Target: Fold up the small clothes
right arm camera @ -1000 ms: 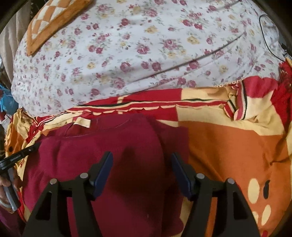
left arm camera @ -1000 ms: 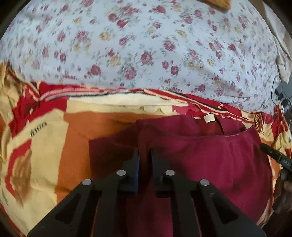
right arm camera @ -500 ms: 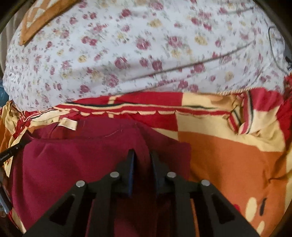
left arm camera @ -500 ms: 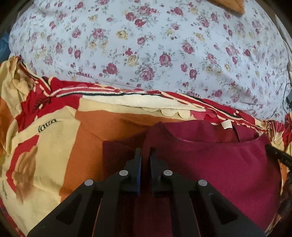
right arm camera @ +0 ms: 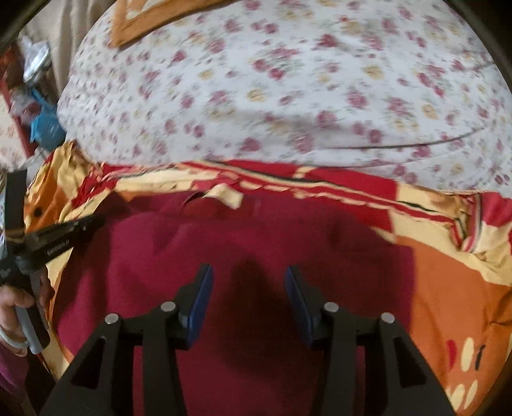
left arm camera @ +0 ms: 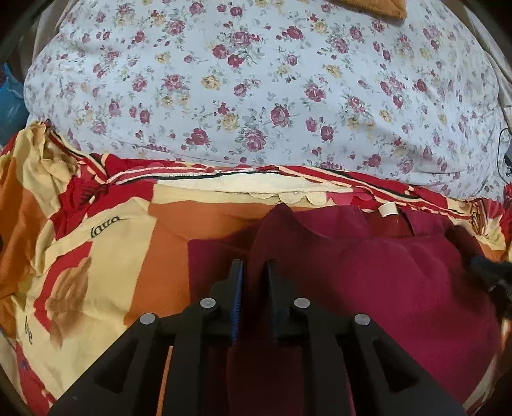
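Observation:
A maroon garment point(left arm camera: 377, 281) lies on an orange, red and cream blanket point(left arm camera: 105, 256); its white neck label point(left arm camera: 388, 209) is at the far edge. My left gripper point(left arm camera: 254, 272) is shut on a raised fold of the maroon cloth near the garment's left side. In the right wrist view the garment point(right arm camera: 153, 256) fills the middle, and my right gripper point(right arm camera: 249, 281) is open above it with nothing between its blue pads point(right arm camera: 200, 300). The left tool and the hand holding it point(right arm camera: 28, 256) show at the left edge.
A floral white bedsheet point(left arm camera: 256, 80) covers the bed beyond the blanket. An orange patterned cushion point(right arm camera: 153, 19) lies at the far edge. Clutter with a blue item point(right arm camera: 44, 124) sits off the bed's left side. A dark cable point(left arm camera: 505, 153) lies at the right.
My right gripper closed on the cloth half a second ago and has now opened and let go. My left gripper stays shut on the fold, which it has lifted and drawn nearer.

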`<action>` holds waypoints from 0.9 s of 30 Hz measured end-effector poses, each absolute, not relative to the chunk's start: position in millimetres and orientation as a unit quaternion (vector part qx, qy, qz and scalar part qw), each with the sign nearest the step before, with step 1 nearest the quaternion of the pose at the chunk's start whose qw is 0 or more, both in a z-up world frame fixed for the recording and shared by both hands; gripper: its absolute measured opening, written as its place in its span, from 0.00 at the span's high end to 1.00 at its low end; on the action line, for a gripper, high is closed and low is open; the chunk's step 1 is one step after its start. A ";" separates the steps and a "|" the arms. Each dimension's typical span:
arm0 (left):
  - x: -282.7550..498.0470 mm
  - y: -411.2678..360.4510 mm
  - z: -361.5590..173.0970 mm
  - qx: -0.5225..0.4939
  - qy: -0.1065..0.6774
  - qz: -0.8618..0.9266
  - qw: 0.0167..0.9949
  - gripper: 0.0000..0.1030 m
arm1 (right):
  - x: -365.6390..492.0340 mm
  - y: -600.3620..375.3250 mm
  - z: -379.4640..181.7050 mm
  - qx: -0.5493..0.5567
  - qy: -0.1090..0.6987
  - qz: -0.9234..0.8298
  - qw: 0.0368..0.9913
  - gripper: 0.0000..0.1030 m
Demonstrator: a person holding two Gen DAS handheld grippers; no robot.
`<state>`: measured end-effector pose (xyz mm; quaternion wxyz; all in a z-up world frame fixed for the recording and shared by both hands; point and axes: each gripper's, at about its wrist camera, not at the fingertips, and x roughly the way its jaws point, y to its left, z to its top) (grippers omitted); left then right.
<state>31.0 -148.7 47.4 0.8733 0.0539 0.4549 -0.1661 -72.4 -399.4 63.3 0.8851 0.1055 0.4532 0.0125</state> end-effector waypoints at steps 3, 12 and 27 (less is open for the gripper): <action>24.4 -143.4 51.8 0.045 0.455 -0.168 0.873 0.90 | -64.5 -378.9 52.7 0.100 0.463 0.029 0.880 0.52; 11.4 -136.4 55.0 0.038 0.458 -0.171 0.871 0.88 | -31.5 -343.2 32.3 0.017 0.464 -0.004 0.885 0.52; -31.9 -98.8 44.7 -0.048 0.487 -0.202 0.848 0.76 | -61.3 -362.1 49.8 0.078 0.452 -0.016 0.889 0.48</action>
